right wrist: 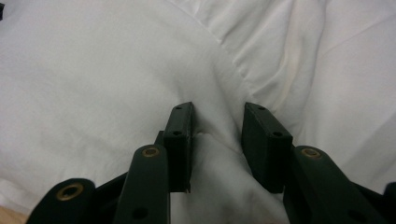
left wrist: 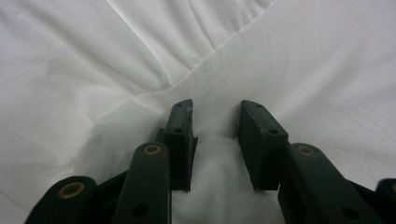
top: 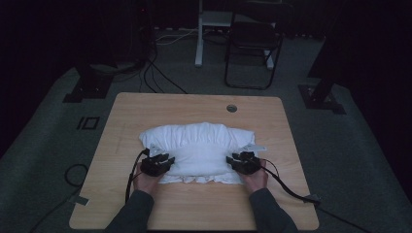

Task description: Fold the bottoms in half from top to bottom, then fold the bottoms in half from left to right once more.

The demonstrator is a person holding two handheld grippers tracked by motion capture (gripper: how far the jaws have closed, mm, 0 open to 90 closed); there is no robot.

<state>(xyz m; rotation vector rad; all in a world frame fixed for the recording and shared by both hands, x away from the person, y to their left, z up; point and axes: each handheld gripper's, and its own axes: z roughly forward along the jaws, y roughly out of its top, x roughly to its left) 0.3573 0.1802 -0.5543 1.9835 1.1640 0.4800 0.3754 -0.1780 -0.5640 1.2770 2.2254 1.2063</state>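
High view: bench (top: 145, 208), wooden, beneath both claws. White bedding (top: 204, 145), bunched, spans from the left claw (top: 158, 162) to the right claw (top: 243, 162). Each claw pinches a fabric fold between its jaws, probably for lifting or folding evenly.

a plump white pillow (top: 199, 145) lies crosswise mid-table, creased, seemingly in a frilled case.

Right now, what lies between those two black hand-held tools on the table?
In the high view, a puffy white pillow fills the stretch between the left tool and the right tool. Each tool view shows a bunch of its fabric between the jaws.
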